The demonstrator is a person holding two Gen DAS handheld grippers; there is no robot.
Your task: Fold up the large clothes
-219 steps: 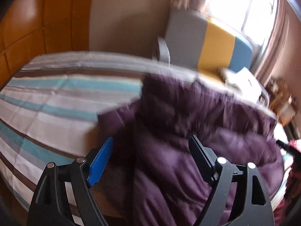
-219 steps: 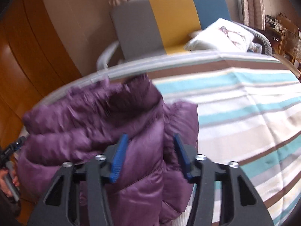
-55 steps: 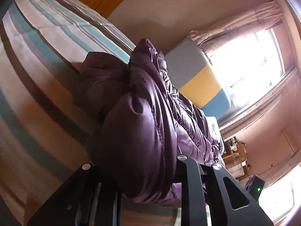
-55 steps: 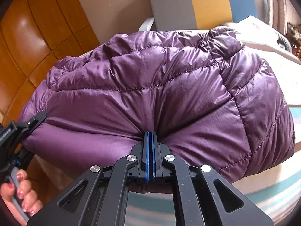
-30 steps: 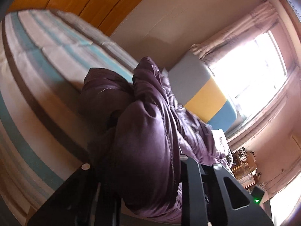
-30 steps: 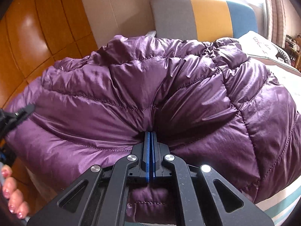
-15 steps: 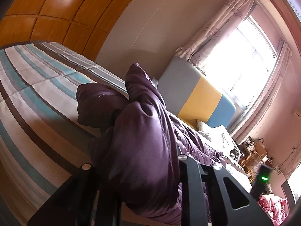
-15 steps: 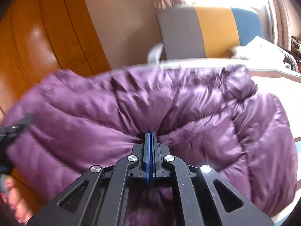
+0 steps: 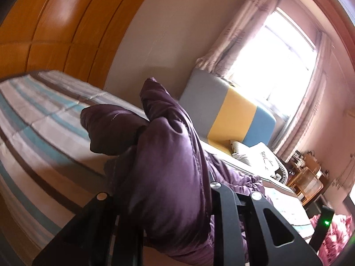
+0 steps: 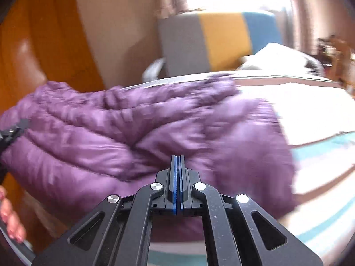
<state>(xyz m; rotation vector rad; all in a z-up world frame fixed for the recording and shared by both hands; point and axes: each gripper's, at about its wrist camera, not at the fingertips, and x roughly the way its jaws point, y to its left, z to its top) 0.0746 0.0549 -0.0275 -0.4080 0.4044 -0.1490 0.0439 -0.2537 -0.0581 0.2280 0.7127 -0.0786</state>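
A purple puffer jacket (image 9: 168,173) lies bunched on the striped bed (image 9: 40,137). In the left wrist view my left gripper (image 9: 164,201) is shut on a thick fold of it, and the padding hides the fingertips. In the right wrist view the jacket (image 10: 115,133) stretches out, blurred, across the bed's near corner. My right gripper (image 10: 178,161) has its blue pads pressed together on a thin pinch of the jacket's near edge. The left gripper (image 10: 13,130) shows at that view's left edge, holding the jacket's far end, with a person's fingers (image 10: 11,221) below it.
A grey, yellow and blue cushioned chair (image 9: 230,115) stands beyond the bed under a bright window, with a white pillow (image 9: 259,157) beside it. Orange wooden panels (image 9: 55,28) line the left wall. Wicker furniture (image 9: 306,181) and a pink cloth (image 9: 335,237) are at the right.
Both grippers have lifted the jacket, still shut on it. The left view has rolled and risen. In the right view the jacket has pulled flatter and slid left, baring more bed at right.
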